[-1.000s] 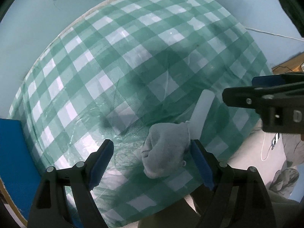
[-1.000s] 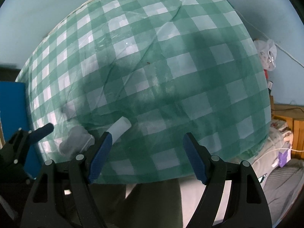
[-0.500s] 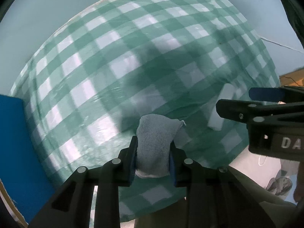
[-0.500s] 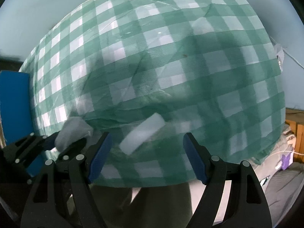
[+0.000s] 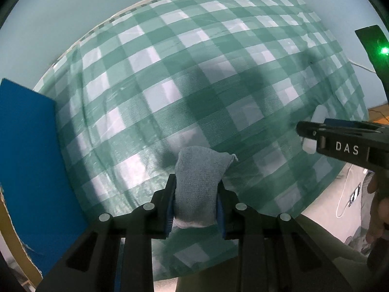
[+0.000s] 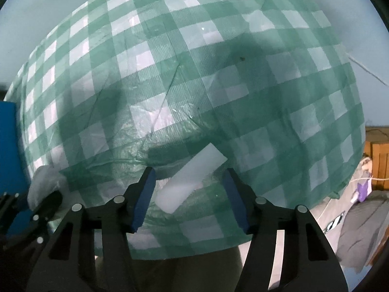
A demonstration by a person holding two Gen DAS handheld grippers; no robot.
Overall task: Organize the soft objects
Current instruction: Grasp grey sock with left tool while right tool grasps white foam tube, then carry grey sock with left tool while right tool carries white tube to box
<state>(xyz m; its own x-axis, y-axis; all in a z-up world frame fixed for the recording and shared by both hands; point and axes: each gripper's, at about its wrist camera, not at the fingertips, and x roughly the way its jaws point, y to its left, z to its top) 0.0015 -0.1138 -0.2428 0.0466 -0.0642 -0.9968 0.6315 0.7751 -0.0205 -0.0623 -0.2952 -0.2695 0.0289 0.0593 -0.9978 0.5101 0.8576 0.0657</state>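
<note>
A small grey knitted cloth (image 5: 197,185) is bunched between the blue pads of my left gripper (image 5: 195,194), which is shut on it just above the green-checked tablecloth (image 5: 170,85). In the right wrist view that cloth (image 6: 46,182) and the left gripper (image 6: 36,209) show at the lower left. A white foam block (image 6: 192,180) lies slantwise on the tablecloth (image 6: 267,97) between the pads of my right gripper (image 6: 189,194). Its jaws are closing, and the pads stand a little apart from the block. The left wrist view shows the right gripper (image 5: 306,131) side-on over the block (image 5: 318,114).
A blue box (image 5: 29,170) stands at the table's left edge, also seen in the right wrist view as the blue box (image 6: 9,146). Past the near right edge are cables and clothes on the floor (image 6: 359,219), plus a wooden crate (image 6: 376,153).
My left gripper shut on the grey cloth and carried it leftward toward the blue box. My right gripper moved over the white block, sank a little, and its jaws narrowed.
</note>
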